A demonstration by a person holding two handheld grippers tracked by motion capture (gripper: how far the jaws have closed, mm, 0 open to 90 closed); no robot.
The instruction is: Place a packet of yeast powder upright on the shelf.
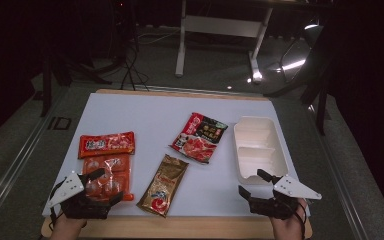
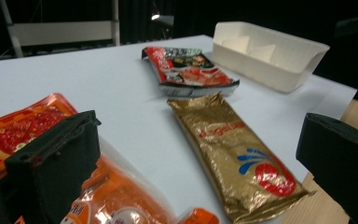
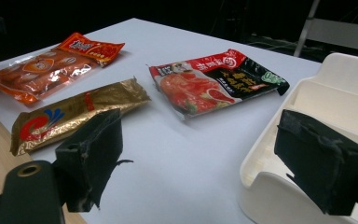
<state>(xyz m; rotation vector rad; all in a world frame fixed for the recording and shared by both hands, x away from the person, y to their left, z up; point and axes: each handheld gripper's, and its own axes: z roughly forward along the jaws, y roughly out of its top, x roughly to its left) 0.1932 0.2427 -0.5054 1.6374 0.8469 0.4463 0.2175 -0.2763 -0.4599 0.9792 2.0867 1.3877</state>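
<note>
Hovering at the near edge with the left gripper, jaws spread wide and empty, just over the orange packet. Holding the right gripper likewise open and empty beside the white tray. Risking a pinch on slippery film alone, or a nudge to the nearby gold packet, if closing too shallow.
</note>
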